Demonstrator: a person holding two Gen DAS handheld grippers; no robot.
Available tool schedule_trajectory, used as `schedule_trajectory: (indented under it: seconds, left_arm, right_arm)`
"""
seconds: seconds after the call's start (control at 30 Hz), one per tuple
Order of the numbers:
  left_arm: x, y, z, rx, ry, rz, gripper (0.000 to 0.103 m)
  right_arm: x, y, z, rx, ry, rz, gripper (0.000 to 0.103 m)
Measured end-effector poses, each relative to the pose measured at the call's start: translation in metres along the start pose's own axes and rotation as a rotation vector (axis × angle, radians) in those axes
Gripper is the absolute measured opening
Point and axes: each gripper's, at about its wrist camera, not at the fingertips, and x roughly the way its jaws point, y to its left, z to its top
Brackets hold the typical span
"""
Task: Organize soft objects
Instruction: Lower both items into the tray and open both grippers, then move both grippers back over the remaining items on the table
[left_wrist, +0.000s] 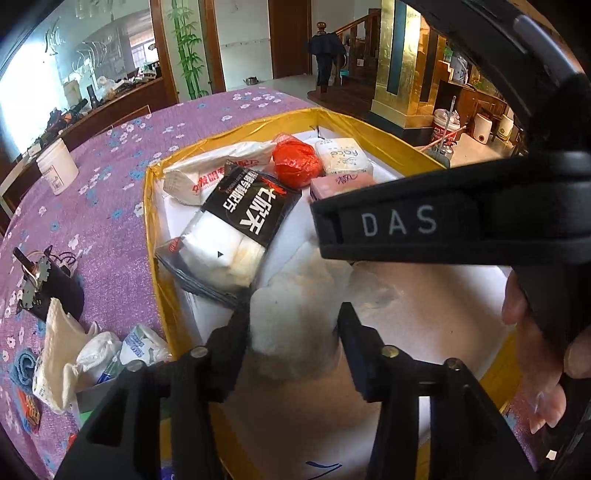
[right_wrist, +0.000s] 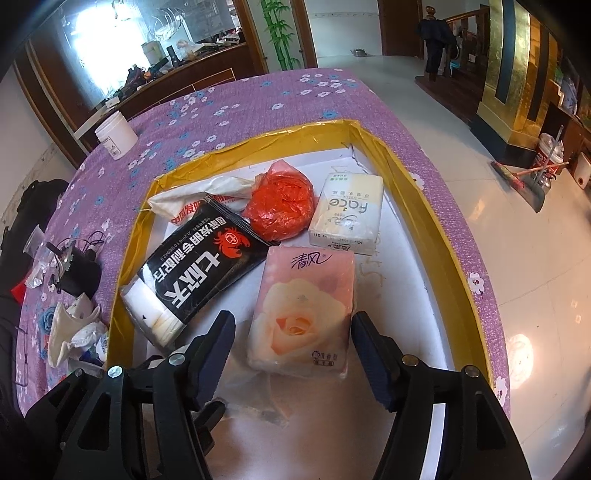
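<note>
The left gripper (left_wrist: 293, 332) straddles a white plastic wad (left_wrist: 295, 314) on the box (left_wrist: 151, 229) floor, jaws apart, barely touching it; only this view shows the wad. The right gripper (right_wrist: 293, 332) stands open around a pink rose tissue pack (right_wrist: 303, 310), pads clear of it, which the left view mostly hides. The floor nearest the grippers lies bare; yellow walls ring it.
</note>
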Motion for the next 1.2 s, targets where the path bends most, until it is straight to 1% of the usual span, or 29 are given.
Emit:
schedule_trajectory:
  seconds: [0.1, 0.27, 0.5, 0.57, 0.67, 0.77, 0.9, 1.03, 1.13, 1.2]
  left_arm:
    - [-0.003, 0.0, 0.001, 0.003, -0.016, -0.001, 0.056]
    - [-0.012, -0.002, 0.001, 0.012, -0.054, 0.004, 0.057]
    - [-0.026, -0.004, 0.001, 0.02, -0.11, 0.01, 0.058]
    - [-0.031, -0.005, 0.0, 0.028, -0.132, 0.023, 0.059]
    - [-0.041, -0.007, 0.001, 0.045, -0.158, 0.029, 0.065]
    - [-0.054, -0.008, 0.0, 0.055, -0.169, 0.019, 0.065]
    - [-0.072, -0.002, -0.003, 0.053, -0.17, 0.009, 0.066]
    - [-0.097, 0.014, -0.016, 0.03, -0.183, -0.004, 0.067]
    - [-0.119, 0.039, -0.03, -0.006, -0.209, 0.002, 0.072]
    - [-0.131, 0.058, -0.04, -0.043, -0.227, 0.018, 0.073]
  right_arm:
    - [-0.01, -0.002, -0.003, 0.014, -0.026, 0.003, 0.07]
    - [-0.037, -0.006, -0.014, 0.061, -0.091, 0.031, 0.071]
    - [-0.087, -0.012, -0.047, 0.136, -0.224, 0.083, 0.075]
    - [-0.099, -0.014, -0.057, 0.155, -0.256, 0.084, 0.076]
    - [-0.116, -0.016, -0.074, 0.165, -0.287, 0.072, 0.076]
    - [-0.131, -0.017, -0.089, 0.169, -0.32, 0.049, 0.076]
    - [-0.142, -0.017, -0.101, 0.185, -0.34, 0.063, 0.076]
    - [-0.143, -0.005, -0.109, 0.158, -0.338, 0.076, 0.076]
    - [-0.139, 0.012, -0.114, 0.117, -0.324, 0.095, 0.076]
    - [-0.135, 0.027, -0.117, 0.084, -0.317, 0.116, 0.076]
